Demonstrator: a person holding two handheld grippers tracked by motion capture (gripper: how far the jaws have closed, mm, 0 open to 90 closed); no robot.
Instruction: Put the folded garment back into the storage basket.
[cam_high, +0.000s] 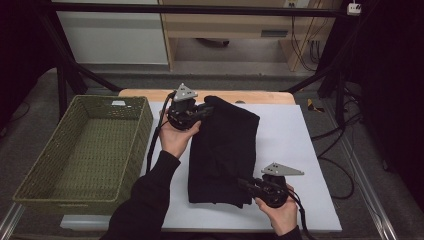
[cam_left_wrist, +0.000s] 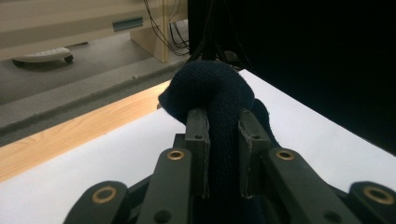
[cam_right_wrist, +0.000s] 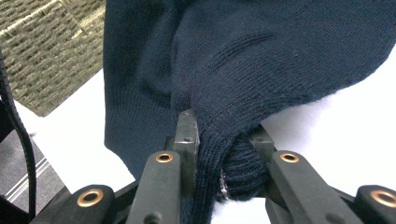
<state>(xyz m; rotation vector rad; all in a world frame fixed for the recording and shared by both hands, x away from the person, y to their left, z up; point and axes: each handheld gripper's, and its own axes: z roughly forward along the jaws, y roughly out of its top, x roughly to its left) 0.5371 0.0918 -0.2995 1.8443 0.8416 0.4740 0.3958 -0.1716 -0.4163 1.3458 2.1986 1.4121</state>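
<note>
Right tongs (cam_high: 246, 183) clamp sweater (cam_high: 223, 150) near corner; left tongs (cam_high: 209, 110) clamp far corner.

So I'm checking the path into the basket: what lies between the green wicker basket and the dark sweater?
In the high view, the left tongs and the hand holding them, over a bare strip of white tabletop, lie between the basket and the sweater.

Green wicker basket (cam_high: 60, 165) beside white tabletop (cam_high: 300, 150).

left gripper (cam_high: 209, 111): clamps sweater (cam_high: 222, 150) | right gripper (cam_high: 243, 183): clamps sweater
</note>
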